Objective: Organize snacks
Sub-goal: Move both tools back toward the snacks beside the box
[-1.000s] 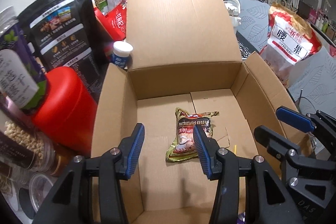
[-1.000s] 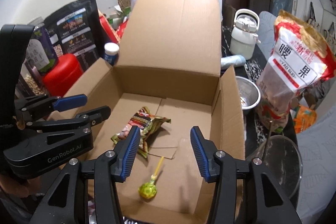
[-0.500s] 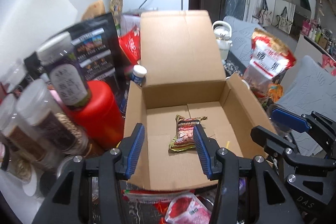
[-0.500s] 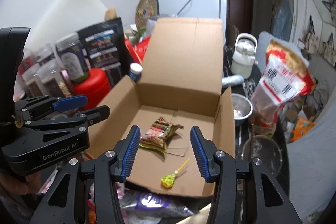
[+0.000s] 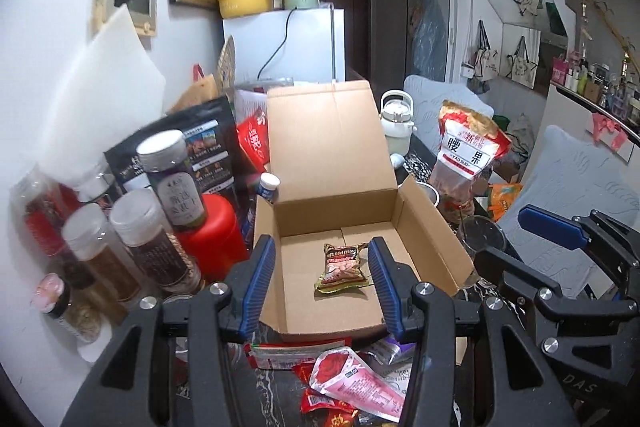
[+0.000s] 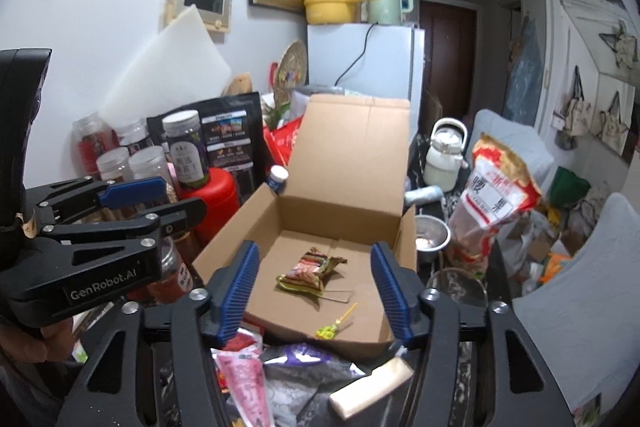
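An open cardboard box (image 5: 432, 227) (image 6: 224, 239) stands on the dark table with its lid up. Inside lie a green cereal packet (image 5: 342, 267) (image 6: 310, 271) and a green lollipop (image 6: 332, 327). My left gripper (image 5: 322, 283) hangs open above the box's near edge with nothing between its fingers. My right gripper (image 6: 314, 291) is beside it on the right, also above the near edge; its jaws are opening and hold nothing. Loose snack packets lie in front of the box: a pink one (image 5: 352, 379) (image 6: 244, 379), a purple one (image 6: 304, 367) and a cream bar (image 6: 372, 383).
Jars (image 5: 156, 235) and a red canister (image 5: 212, 231) crowd the box's left side, with a black bag (image 5: 208, 151) behind. A large cashew bag (image 5: 466, 155) (image 6: 492, 195), a metal bowl (image 6: 430, 235), a glass (image 5: 478, 239) and a white kettle (image 6: 444, 155) stand on the right.
Both grippers have pulled back and up from inside the box, so the box looks smaller and the packets in front of it came into view. The right gripper's jaws have widened.
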A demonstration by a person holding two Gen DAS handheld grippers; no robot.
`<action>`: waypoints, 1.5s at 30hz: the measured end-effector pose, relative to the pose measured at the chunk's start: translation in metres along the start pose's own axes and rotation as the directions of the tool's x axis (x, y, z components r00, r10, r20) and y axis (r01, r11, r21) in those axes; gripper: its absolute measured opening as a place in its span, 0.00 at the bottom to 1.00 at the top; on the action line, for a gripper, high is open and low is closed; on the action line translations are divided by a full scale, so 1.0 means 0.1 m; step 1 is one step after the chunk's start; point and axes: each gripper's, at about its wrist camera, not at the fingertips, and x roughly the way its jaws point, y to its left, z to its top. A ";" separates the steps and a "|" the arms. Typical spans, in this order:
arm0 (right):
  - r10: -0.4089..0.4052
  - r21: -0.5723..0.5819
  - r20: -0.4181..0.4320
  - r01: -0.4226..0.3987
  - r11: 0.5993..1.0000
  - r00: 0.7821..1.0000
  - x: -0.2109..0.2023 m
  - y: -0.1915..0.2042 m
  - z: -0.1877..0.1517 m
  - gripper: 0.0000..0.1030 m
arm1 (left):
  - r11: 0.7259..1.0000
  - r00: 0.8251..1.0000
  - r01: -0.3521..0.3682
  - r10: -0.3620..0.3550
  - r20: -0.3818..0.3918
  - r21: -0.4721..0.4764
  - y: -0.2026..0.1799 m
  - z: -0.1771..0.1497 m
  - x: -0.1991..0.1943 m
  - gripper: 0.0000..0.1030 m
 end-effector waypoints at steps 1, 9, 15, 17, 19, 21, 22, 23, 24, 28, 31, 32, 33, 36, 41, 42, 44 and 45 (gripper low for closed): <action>-0.004 -0.003 0.005 0.004 1.000 1.000 -0.06 0.02 -0.01 0.58 | 1.000 1.000 0.002 -0.002 0.004 0.000 0.00 -0.01 -0.05 0.46; -0.001 0.018 0.030 0.000 1.000 1.000 -0.37 0.09 -0.18 0.78 | 0.999 1.000 0.024 -0.024 0.005 0.030 -0.06 -0.20 -0.32 0.47; -0.012 0.024 0.030 0.011 1.000 0.999 -0.48 0.10 -0.37 0.79 | 0.998 0.999 0.031 -0.032 0.026 0.058 -0.12 -0.39 -0.45 0.68; -0.015 0.027 0.021 0.015 1.000 1.000 -0.49 0.10 -0.44 0.79 | 0.997 0.999 0.017 -0.020 0.036 0.074 -0.15 -0.45 -0.50 0.68; -0.020 0.028 0.015 0.019 0.999 1.000 -0.51 0.10 -0.53 0.79 | 0.997 0.999 0.030 -0.033 0.026 0.075 -0.16 -0.51 -0.51 0.68; -0.024 0.032 0.009 0.024 0.999 1.000 -0.52 0.11 -0.60 0.79 | 0.996 0.998 0.054 -0.055 0.009 0.071 -0.15 -0.58 -0.52 0.68; -0.025 0.034 0.005 0.024 0.999 1.000 -0.52 0.11 -0.64 0.79 | 0.996 0.998 0.062 -0.062 0.003 0.070 -0.15 -0.62 -0.52 0.68; -0.024 0.037 0.000 0.024 0.999 1.000 -0.52 0.11 -0.68 0.79 | 0.995 0.998 0.066 -0.066 -0.002 0.070 -0.15 -0.65 -0.53 0.68; -0.024 0.038 -0.005 0.024 0.999 1.000 -0.52 0.11 -0.71 0.79 | 0.995 0.997 0.073 -0.073 -0.008 0.074 -0.16 -0.69 -0.52 0.68; -0.021 0.030 -0.027 0.022 0.999 0.999 -0.49 0.14 -0.84 0.79 | 0.994 0.996 0.085 -0.083 -0.033 0.075 -0.15 -0.83 -0.51 0.68; -0.003 0.018 -0.039 0.003 1.000 0.999 -0.47 0.18 -0.93 0.79 | 0.994 0.996 0.085 -0.082 -0.037 0.069 -0.12 -0.91 -0.51 0.68; 0.010 0.016 -0.042 -0.009 1.000 0.999 -0.46 0.19 -0.96 0.79 | 0.994 0.996 0.084 -0.082 -0.035 0.068 -0.11 -0.93 -0.51 0.68; 0.022 0.015 -0.044 -0.021 1.000 0.999 -0.45 0.19 -0.99 0.79 | 0.994 0.996 0.082 -0.080 -0.035 0.066 -0.10 -0.95 -0.52 0.68; 0.040 0.016 -0.053 -0.039 0.999 0.998 -0.42 0.22 -1.08 0.79 | 0.995 0.996 0.084 -0.082 -0.046 0.054 -0.08 -1.02 -0.50 0.68; 0.107 0.012 -0.065 -0.107 0.994 0.992 -0.35 0.27 -1.20 0.79 | 0.994 0.992 0.105 -0.101 -0.073 0.041 -0.05 -1.16 -0.43 0.68; 0.110 0.009 -0.068 -0.110 0.994 0.992 -0.33 0.28 -1.22 0.79 | 0.994 0.992 0.104 -0.101 -0.080 0.039 -0.04 -1.19 -0.42 0.68; 0.117 0.002 -0.075 -0.117 0.993 0.990 -0.28 0.31 -1.26 0.79 | 0.994 0.989 0.109 -0.105 -0.099 0.030 -0.03 -1.26 -0.37 0.68; 0.123 0.000 -0.079 -0.123 0.992 0.989 -0.25 0.32 -1.28 0.79 | 0.993 0.987 0.116 -0.113 -0.110 0.028 -0.03 -1.30 -0.35 0.68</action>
